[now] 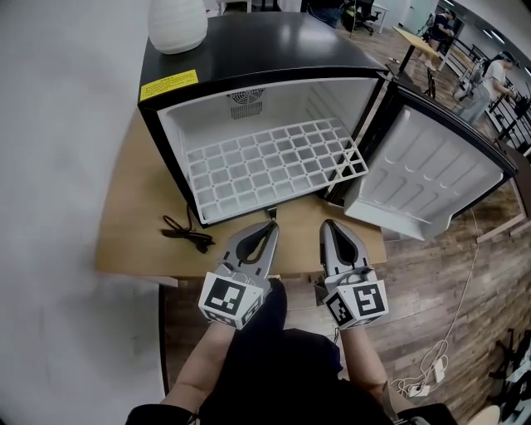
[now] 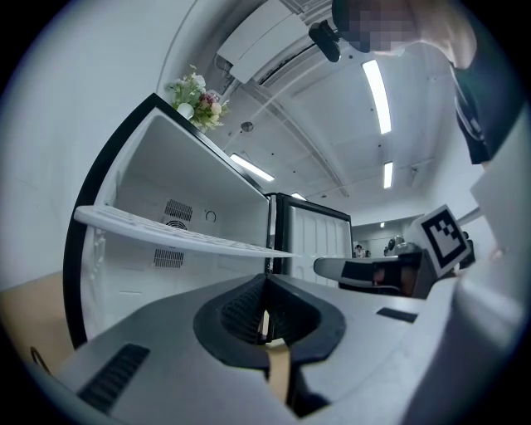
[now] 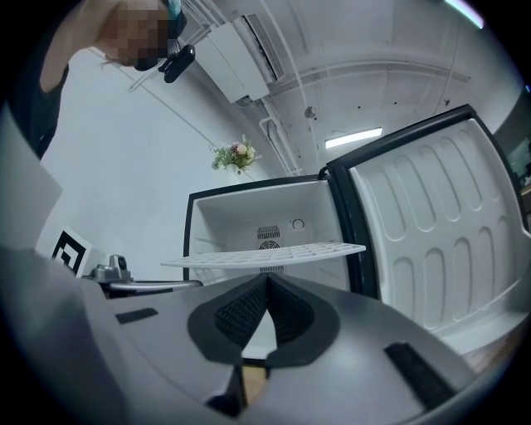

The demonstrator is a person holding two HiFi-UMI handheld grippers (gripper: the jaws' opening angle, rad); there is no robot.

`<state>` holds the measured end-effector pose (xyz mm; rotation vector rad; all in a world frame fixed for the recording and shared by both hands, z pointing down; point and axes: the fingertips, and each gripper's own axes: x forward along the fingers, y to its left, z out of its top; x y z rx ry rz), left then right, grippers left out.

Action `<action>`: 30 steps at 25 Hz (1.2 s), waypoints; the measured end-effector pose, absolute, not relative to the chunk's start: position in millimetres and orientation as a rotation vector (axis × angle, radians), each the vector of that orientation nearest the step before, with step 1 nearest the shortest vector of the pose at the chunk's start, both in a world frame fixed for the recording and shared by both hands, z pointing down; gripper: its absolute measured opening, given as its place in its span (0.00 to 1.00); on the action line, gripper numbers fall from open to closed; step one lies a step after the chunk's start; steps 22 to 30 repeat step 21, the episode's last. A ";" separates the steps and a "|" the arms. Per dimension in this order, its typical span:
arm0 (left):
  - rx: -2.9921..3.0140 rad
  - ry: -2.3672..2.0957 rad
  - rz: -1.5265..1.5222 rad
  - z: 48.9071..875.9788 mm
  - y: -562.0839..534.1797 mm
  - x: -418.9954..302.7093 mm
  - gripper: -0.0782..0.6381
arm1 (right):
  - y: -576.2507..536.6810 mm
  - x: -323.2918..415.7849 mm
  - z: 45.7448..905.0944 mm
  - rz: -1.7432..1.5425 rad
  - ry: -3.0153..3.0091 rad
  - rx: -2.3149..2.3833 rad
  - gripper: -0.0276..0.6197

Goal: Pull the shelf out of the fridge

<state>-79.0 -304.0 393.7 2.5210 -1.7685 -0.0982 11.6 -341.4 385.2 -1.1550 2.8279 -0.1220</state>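
A small black fridge (image 1: pixel 249 58) stands open on a wooden table (image 1: pixel 133 224), its door (image 1: pixel 431 178) swung out to the right. Inside lies a white grid shelf (image 1: pixel 274 166), which also shows as a thin white slab in the left gripper view (image 2: pixel 174 232) and the right gripper view (image 3: pixel 265 256). My left gripper (image 1: pixel 270 226) and right gripper (image 1: pixel 327 224) hover side by side just in front of the fridge's lower edge, below the shelf's front rim. Both are shut with nothing between their jaws, apart from the shelf.
A white vase (image 1: pixel 177 23) sits on the fridge top, with flowers (image 2: pixel 197 101) above it. A black power cable (image 1: pixel 187 233) lies on the table at the fridge's left. White cords (image 1: pixel 423 373) trail on the wooden floor at the right. People and desks stand far behind.
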 end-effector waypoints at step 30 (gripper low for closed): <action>2.461 -1.804 -0.086 398.5 -302.7 -93.4 0.12 | -344.8 -1.4 389.0 -0.182 2.864 -1.097 0.03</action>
